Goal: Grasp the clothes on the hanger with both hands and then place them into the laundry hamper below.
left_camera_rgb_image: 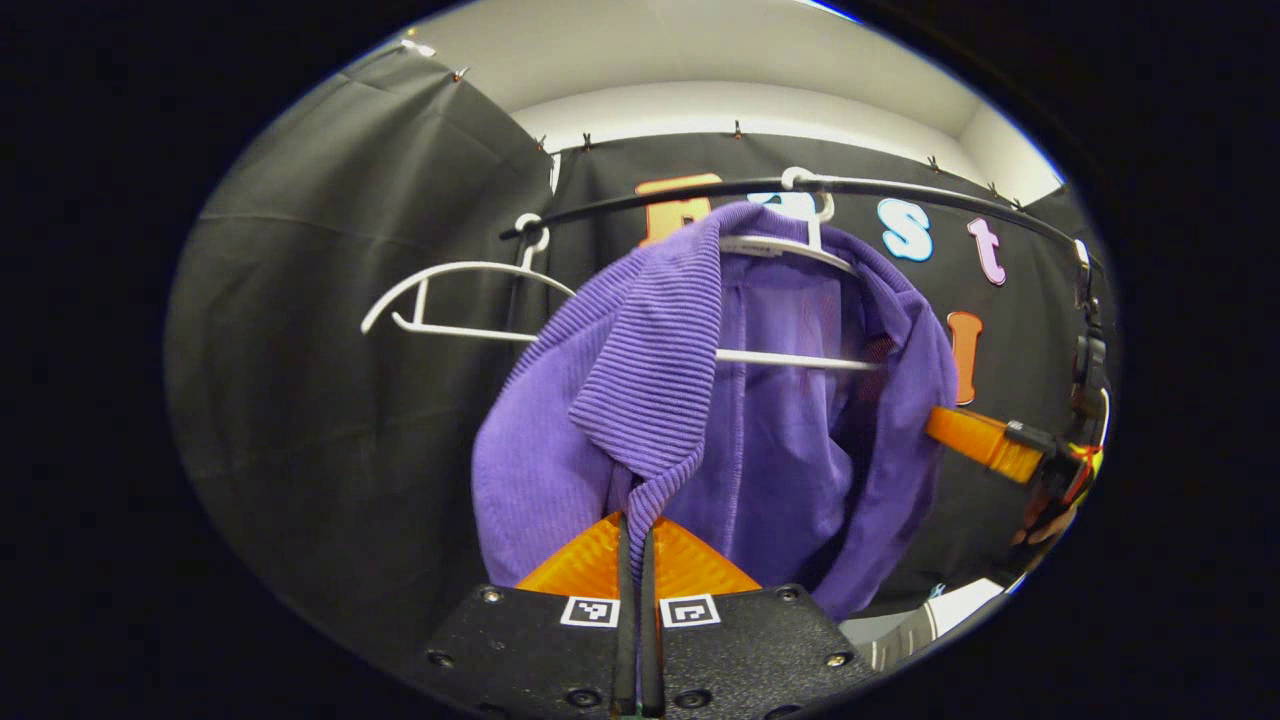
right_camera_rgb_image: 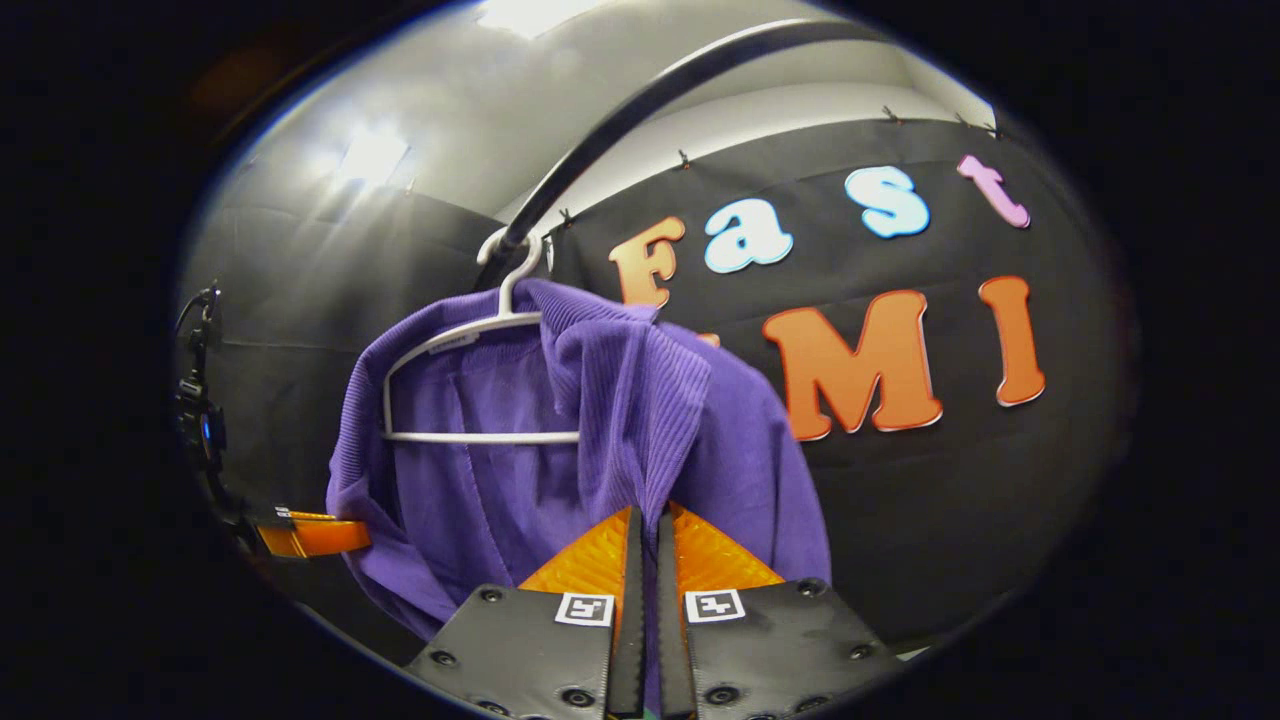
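Both pinching purple garment point(left_camera_rgb_image: 640, 420) on white hanger point(left_camera_rgb_image: 790, 250) under rail point(left_camera_rgb_image: 900, 190) — left gripper point(left_camera_rgb_image: 637, 545) and right gripper point(right_camera_rgb_image: 645, 540) each pressed on a ribbed fold — could snag hanger if tugged straight down

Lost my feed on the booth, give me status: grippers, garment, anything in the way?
Left gripper and right gripper both shut on purple ribbed knit garment. Garment on white plastic hanger on black rail. Hanger snags.
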Demonstrator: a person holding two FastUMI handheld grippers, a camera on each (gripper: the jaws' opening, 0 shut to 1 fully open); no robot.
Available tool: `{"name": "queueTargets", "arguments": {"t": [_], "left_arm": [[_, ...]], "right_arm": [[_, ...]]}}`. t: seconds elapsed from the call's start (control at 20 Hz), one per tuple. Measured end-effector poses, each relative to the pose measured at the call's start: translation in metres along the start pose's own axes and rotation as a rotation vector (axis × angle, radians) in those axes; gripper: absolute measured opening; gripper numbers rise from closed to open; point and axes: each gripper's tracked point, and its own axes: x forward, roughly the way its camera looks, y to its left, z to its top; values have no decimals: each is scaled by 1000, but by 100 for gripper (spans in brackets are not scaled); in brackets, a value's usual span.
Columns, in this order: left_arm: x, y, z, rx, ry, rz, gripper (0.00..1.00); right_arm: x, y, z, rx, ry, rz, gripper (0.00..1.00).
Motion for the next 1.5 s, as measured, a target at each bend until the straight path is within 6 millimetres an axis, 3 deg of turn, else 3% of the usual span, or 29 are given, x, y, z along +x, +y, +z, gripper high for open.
{"name": "queueTargets", "arguments": {"t": [0.05, 0.15, 0.25, 0.4, 0.45, 0.65, 0.8, 1.05, 1.5], "left_arm": [[-4, 6, 9, 5, -17, 5, 1], [-13, 19, 27, 16, -54, 17, 1], [-23, 39, 45, 40, -90, 41, 2], [-27, 66, 72, 72, -142, 70, 1], [-28, 75, 80, 82, -154, 77, 1], [-29, 111, 124, 138, -222, 146, 0], [-18, 126, 141, 185, -229, 170, 0], [9, 125, 142, 205, -221, 151, 0], [48, 112, 98, 84, -125, 71, 0]], "right_arm": [[-9, -13, 13, -15, -26, -55, 13], [-28, -39, 46, -39, -107, -171, 13], [-40, -49, 68, -35, -139, -210, 7], [-35, -49, 81, -104, -152, -238, 1], [-34, -51, 86, -144, -156, -255, 7], [-26, -61, 111, -193, -170, -301, 7], [-19, -75, 122, -182, -171, -322, 7], [-11, -100, 112, -201, -152, -360, 7], [18, -132, 60, -234, -93, -400, 8]]}}
